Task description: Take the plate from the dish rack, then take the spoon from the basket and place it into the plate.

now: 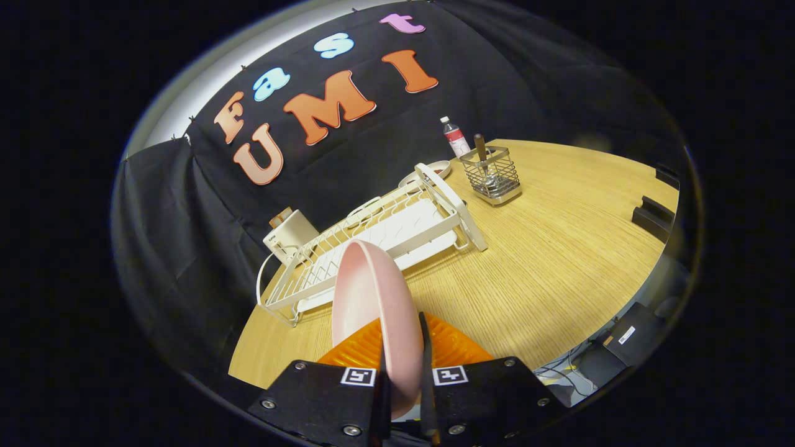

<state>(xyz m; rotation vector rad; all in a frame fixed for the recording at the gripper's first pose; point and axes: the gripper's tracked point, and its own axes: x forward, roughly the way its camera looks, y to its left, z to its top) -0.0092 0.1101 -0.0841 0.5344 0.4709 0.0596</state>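
A pink plate (372, 298) stands on edge between my fingers, and my gripper (402, 347) is shut on its rim, holding it above the wooden table. Beyond the plate lies the white wire dish rack (379, 236), with nothing standing in its slots. Further off, past the rack's far end, a wire basket (492, 175) stands on the table with a spoon (481, 152) upright in it, its brown handle sticking out.
A white box-like object (290, 239) sits behind the rack by the cloth wall. A small white dish (428, 171) and a bottle (455, 136) stand near the basket. Bare wooden tabletop (559, 248) stretches beside the rack. Dark items (652, 214) lie at the table's far edge.
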